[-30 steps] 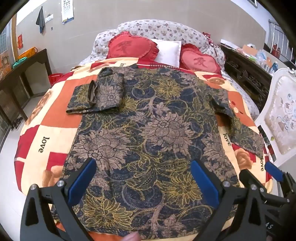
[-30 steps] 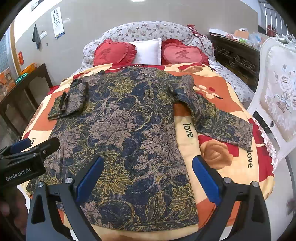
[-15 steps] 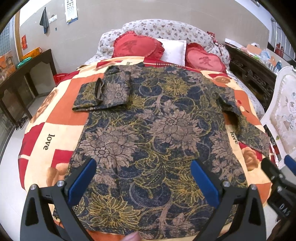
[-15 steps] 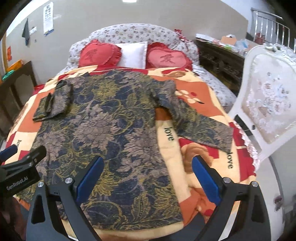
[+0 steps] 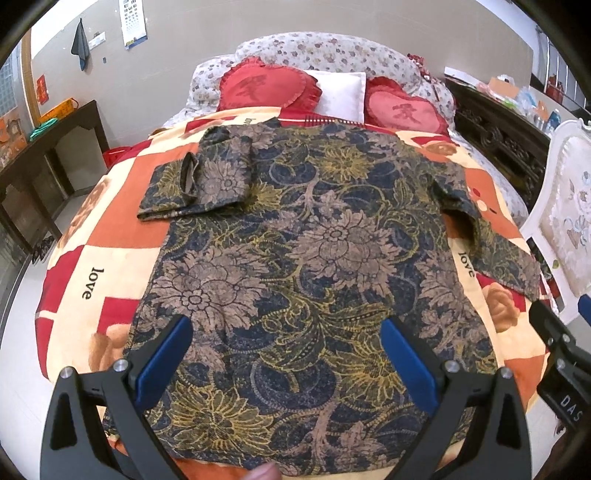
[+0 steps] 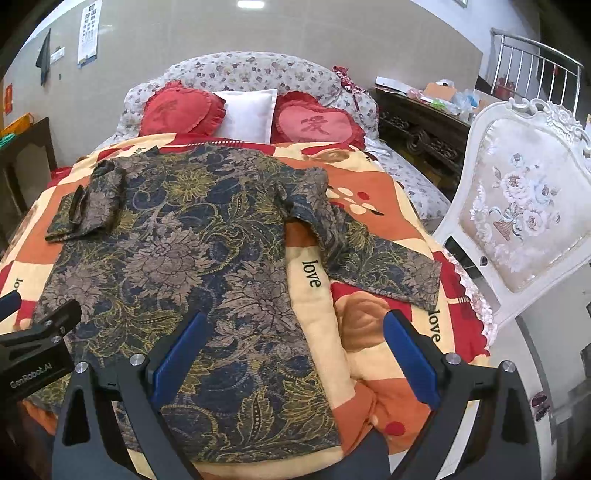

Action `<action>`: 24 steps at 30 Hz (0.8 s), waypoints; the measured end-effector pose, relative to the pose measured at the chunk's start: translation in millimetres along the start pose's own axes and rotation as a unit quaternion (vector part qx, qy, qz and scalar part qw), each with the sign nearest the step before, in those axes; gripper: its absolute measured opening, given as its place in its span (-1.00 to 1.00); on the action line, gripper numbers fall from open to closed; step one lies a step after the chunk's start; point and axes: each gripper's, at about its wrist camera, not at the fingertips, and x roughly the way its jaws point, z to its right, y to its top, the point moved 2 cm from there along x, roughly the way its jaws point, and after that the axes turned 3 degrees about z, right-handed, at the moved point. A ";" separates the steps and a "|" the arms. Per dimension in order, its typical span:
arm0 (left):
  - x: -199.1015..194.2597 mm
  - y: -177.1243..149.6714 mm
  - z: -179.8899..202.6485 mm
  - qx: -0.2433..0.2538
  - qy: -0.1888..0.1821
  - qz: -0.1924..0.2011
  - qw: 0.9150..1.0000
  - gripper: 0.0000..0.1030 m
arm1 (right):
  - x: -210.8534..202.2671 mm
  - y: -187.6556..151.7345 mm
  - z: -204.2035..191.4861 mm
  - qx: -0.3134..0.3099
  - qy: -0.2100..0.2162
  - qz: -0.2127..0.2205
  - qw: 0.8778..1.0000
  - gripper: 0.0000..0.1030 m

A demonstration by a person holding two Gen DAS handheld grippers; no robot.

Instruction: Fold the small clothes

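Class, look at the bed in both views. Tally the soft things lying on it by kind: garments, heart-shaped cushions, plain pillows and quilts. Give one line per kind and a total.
Floral shirt: 1
Red heart-shaped cushions: 2
White pillow: 1
Patchwork "love" quilt: 1
Total: 5

Bright, even indoor light from a ceiling lamp (image 6: 251, 4) — sharp centre, fisheye-bent, dark-vignetted edges.
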 end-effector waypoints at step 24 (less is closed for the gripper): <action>2.0 -1.7 -0.9 -0.001 0.002 -0.004 1.000 1.00 | -1.5 2.3 -0.7 -0.029 -0.045 0.018 0.998 0.93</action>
